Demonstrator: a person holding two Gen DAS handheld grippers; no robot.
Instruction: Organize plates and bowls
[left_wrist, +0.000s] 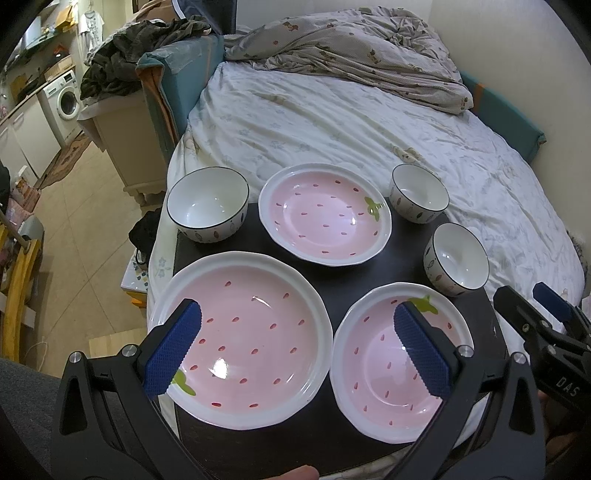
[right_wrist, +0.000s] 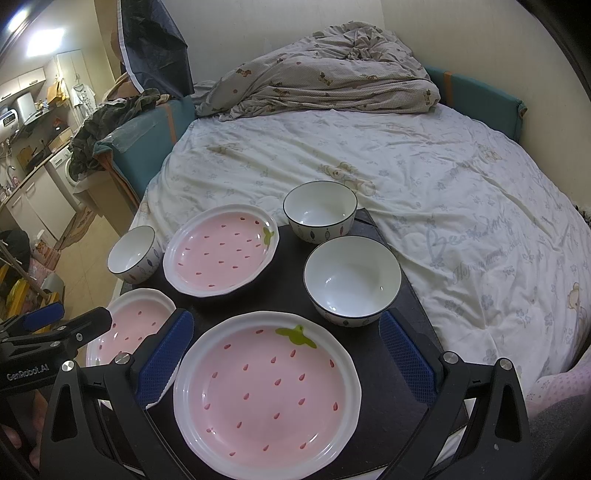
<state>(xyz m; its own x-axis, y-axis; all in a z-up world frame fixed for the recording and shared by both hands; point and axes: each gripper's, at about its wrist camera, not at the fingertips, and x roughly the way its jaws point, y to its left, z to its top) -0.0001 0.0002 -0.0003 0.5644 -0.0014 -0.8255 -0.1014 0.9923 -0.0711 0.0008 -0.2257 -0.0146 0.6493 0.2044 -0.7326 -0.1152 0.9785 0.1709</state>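
Fingers of the left gripper (left_wrist: 297, 349) stand spread wide with nothing between them, hovering over the dark board (left_wrist: 332, 269). Seen from the left wrist, three pink strawberry plates sit on that board: the largest plate (left_wrist: 242, 339) at its near left, a smaller plate (left_wrist: 400, 363) at its near right, a third plate (left_wrist: 325, 216) at its far middle. Three white bowls ring the far side: one bowl (left_wrist: 207, 204) at the far left corner, two bowls (left_wrist: 420, 192) (left_wrist: 456, 259) along the right edge. All look like glazed ceramic, so probably stiff, fairly heavy, slick and breakable; a pinch across a rim seems the safest hold.

From the right wrist, the right gripper (right_wrist: 286, 354) also hangs agape and empty, straddling the board's near plate (right_wrist: 267, 397). The count matches: three plates, three bowls, none stacked. Nearest bowl (right_wrist: 352, 280) sits just beyond that plate.
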